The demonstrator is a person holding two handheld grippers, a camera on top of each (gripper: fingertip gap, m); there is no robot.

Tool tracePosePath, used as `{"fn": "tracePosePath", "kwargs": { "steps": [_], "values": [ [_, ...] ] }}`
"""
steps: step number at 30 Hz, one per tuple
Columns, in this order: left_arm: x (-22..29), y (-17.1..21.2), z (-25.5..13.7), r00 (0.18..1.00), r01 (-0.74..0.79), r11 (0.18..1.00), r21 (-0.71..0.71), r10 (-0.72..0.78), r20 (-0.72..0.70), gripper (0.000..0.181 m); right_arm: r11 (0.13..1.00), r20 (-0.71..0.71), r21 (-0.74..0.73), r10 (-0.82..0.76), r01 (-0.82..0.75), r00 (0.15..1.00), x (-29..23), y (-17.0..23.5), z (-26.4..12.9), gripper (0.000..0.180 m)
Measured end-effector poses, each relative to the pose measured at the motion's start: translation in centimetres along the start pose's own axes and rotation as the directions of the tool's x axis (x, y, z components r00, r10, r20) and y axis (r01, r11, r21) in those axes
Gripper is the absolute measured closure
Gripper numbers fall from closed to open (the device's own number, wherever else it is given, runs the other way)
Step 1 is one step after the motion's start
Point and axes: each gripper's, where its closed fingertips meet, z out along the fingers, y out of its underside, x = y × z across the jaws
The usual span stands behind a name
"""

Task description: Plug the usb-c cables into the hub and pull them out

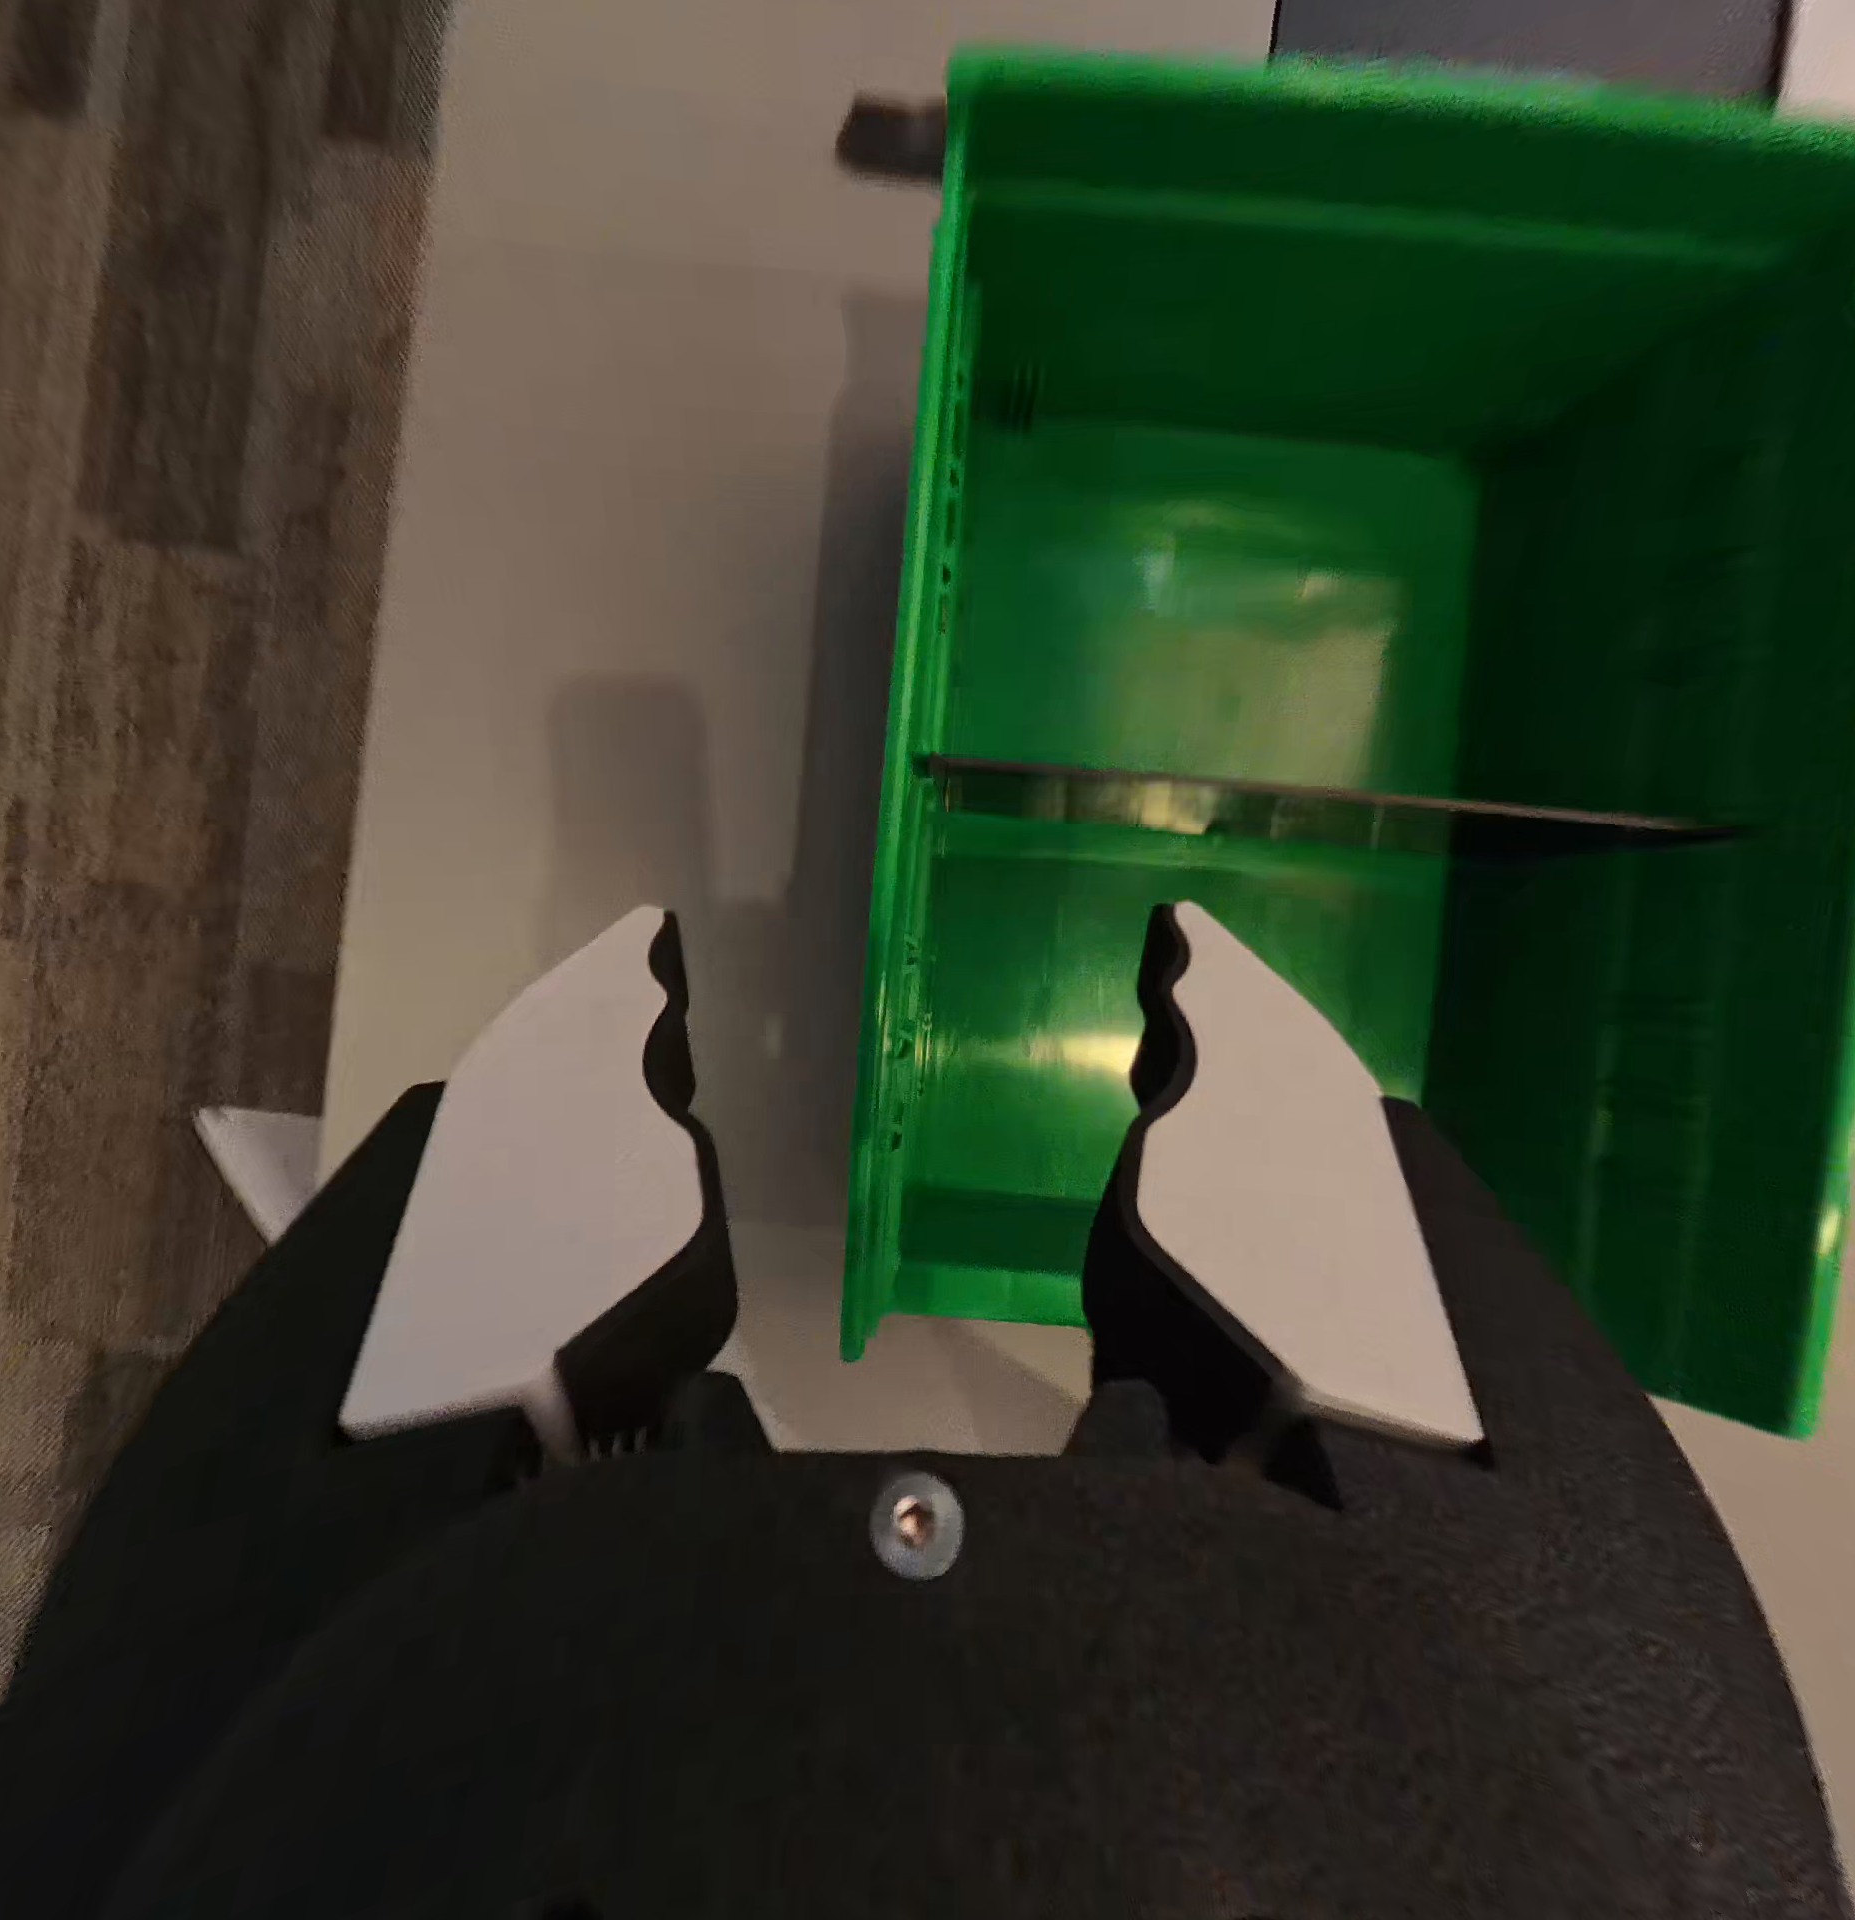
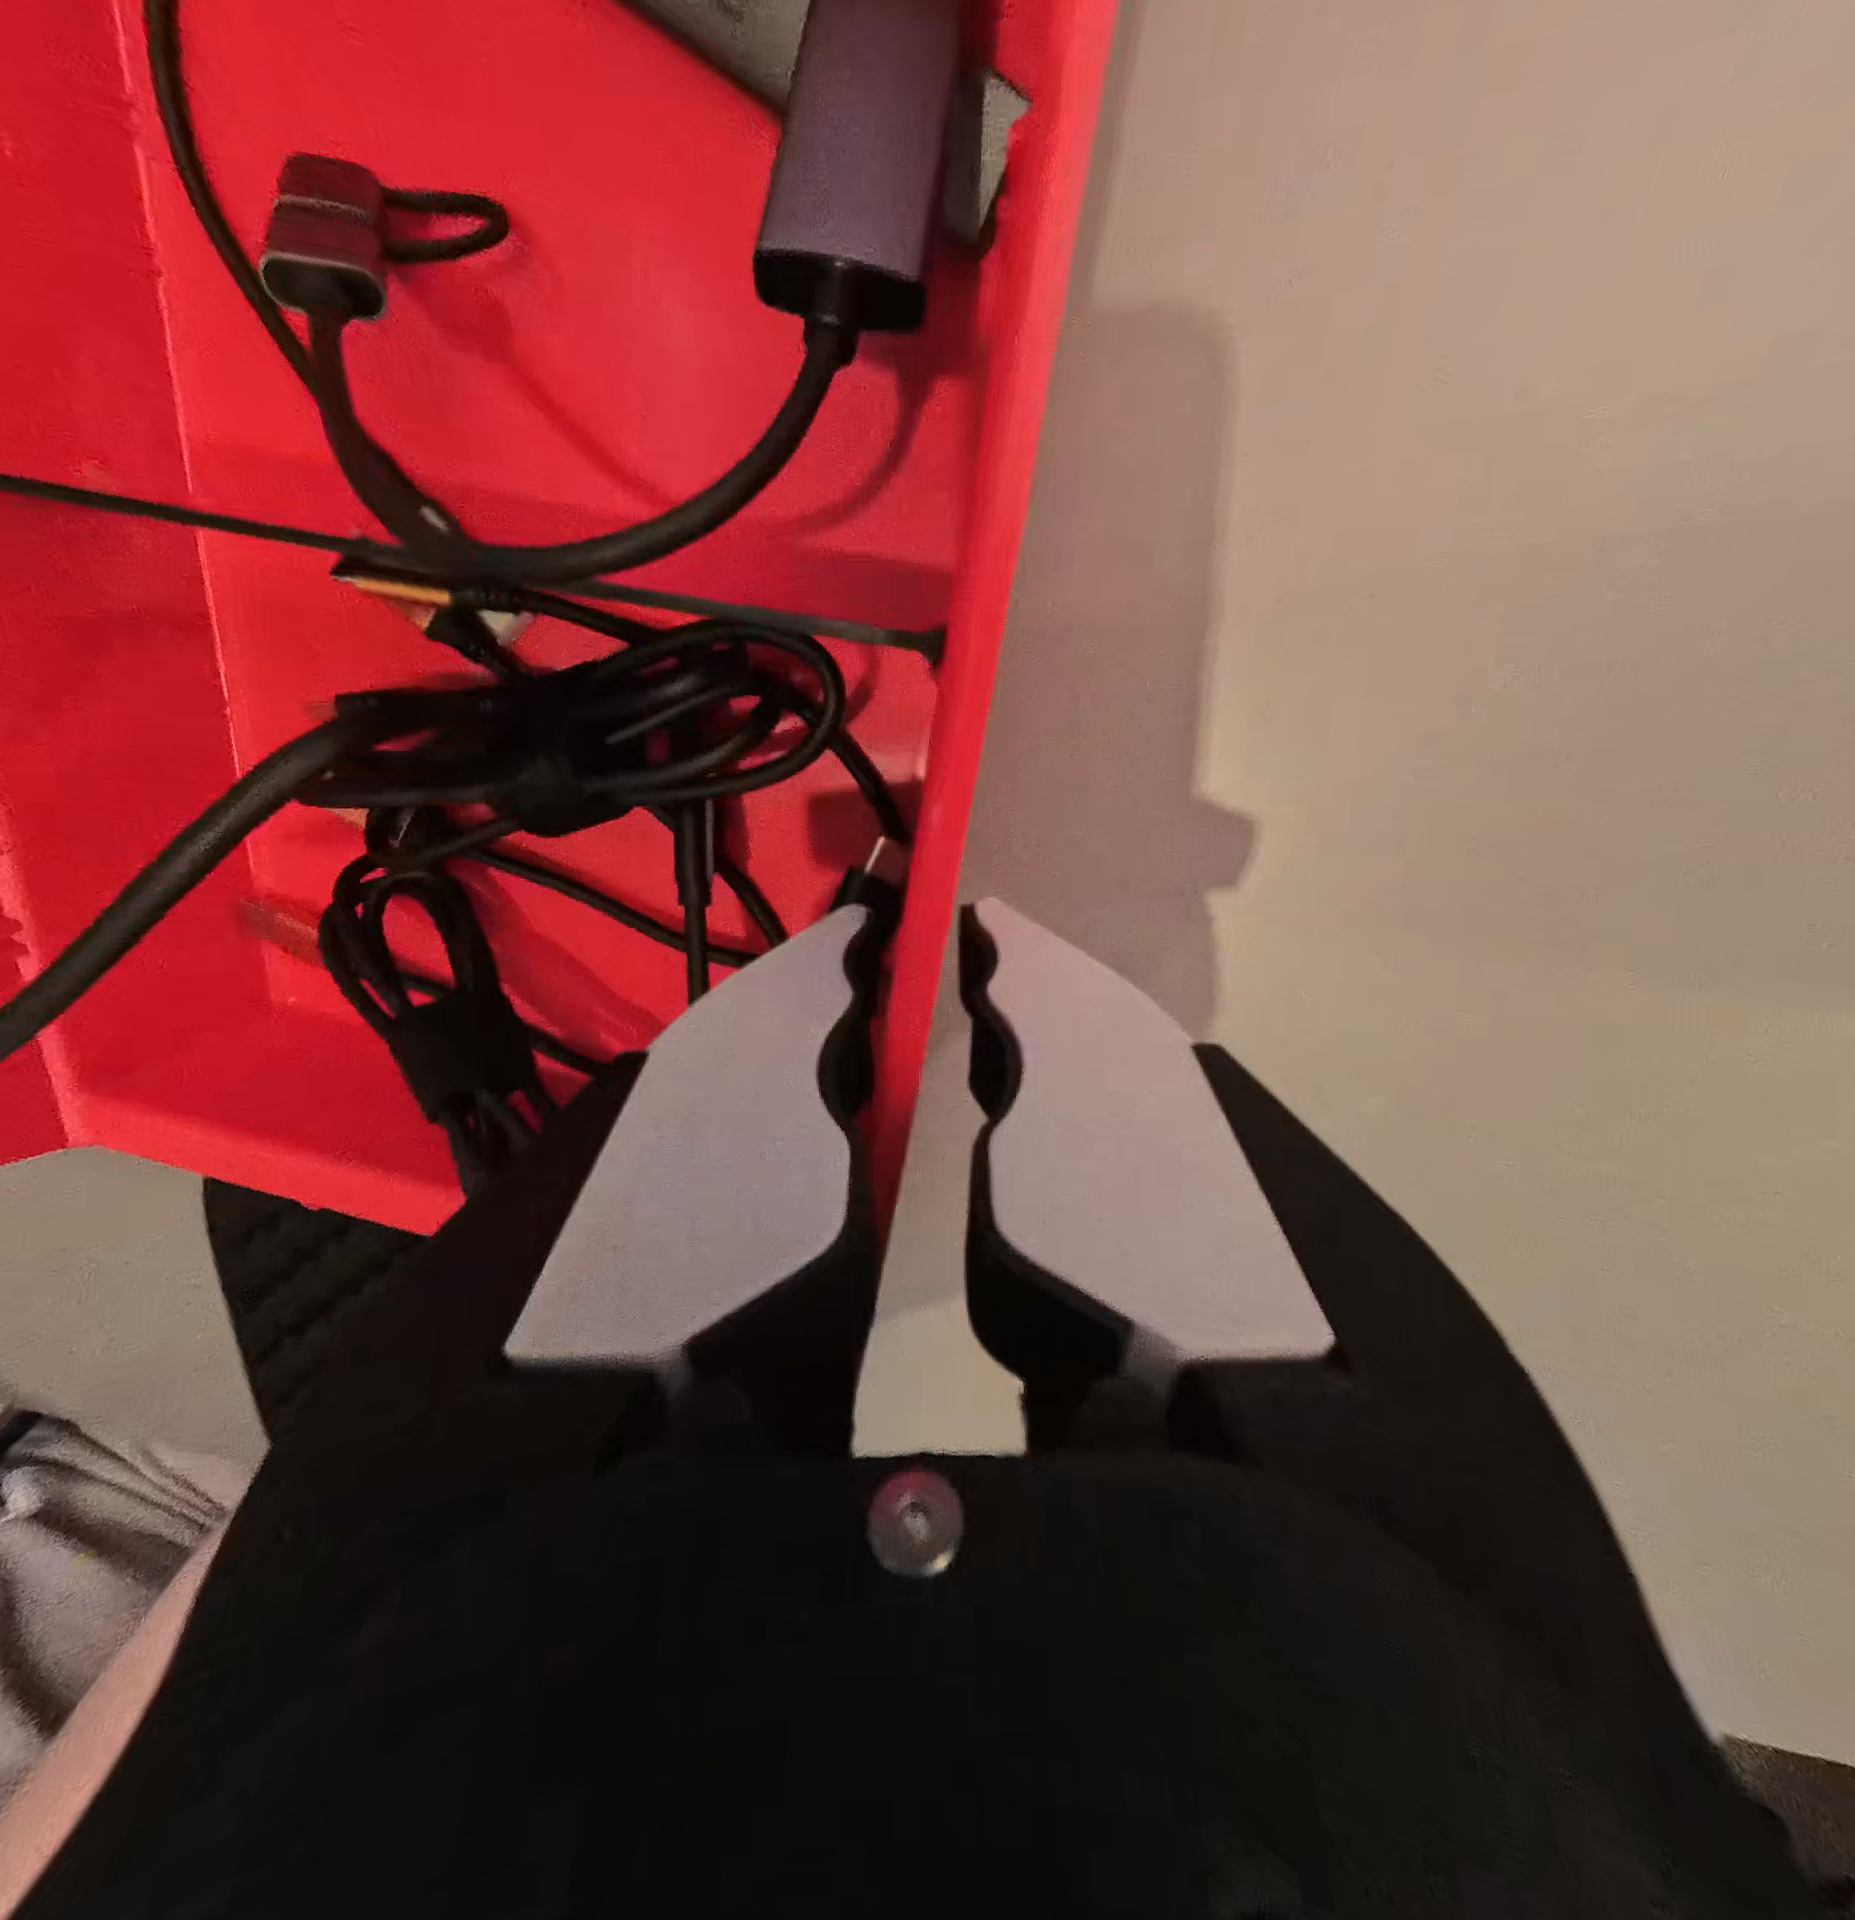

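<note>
Carpet (image 1: 154,623), brown and mottled, fills the 9 o'clock side of the left wrist view. A pale surface (image 1: 611,520) lies beside it. The left hand-held gripper (image 1: 918,914) hangs over this surface with its jaws spread wide and nothing between them. Its right-hand fingertip overlaps the near compartment of a green bin (image 1: 1422,260), which stands at 1 o'clock. A thin dark divider (image 1: 1318,805) crosses the green bin from wall to wall; both compartments visible show only bare, glossy floor. A small dark object (image 1: 881,130) sits on the surface at 12 o'clock, just beside the green bin's far corner; blur prevents identification.

In the right wrist view, a red bin (image 2: 590,156) occupies the 10 o'clock quarter. A dark divider (image 2: 227,530) splits it. The far compartment holds a grey hub (image 2: 861,156) at 12 o'clock, with its thick black lead curving down to the divider, and a red-bodied connector (image 2: 325,234) at 11 o'clock. The near compartment holds the usb-c cables (image 2: 590,748), black, coiled and tangled together; one plug end (image 2: 866,883) lies against the right wall. The right hand-held gripper (image 2: 915,914) straddles that right wall (image 2: 964,675), one finger inside the bin, one outside. The jaws stand narrowly apart; whether they pinch the wall cannot be told. Pale surface (image 2: 1525,623) extends to 3 o'clock. Grey fabric (image 2: 61,1538) shows at 8 o'clock.
</note>
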Motion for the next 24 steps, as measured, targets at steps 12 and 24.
{"fn": "tracePosePath", "kwargs": {
  "steps": [12,24],
  "values": [
    [1.4,7.2,6.5,0.976,-0.141,0.902,-0.408,0.058,-0.210,0.175,0.977,-0.040,-0.194,-0.097,0.088,0.994,-4.6,0.2,1.5,0.170],
    [10.8,8.6,5.6,0.907,-0.421,0.729,-0.540,0.325,-0.269,0.159,0.899,0.037,-0.314,-0.309,0.304,0.950,-15.0,-2.2,4.0,0.170]
  ]
}}
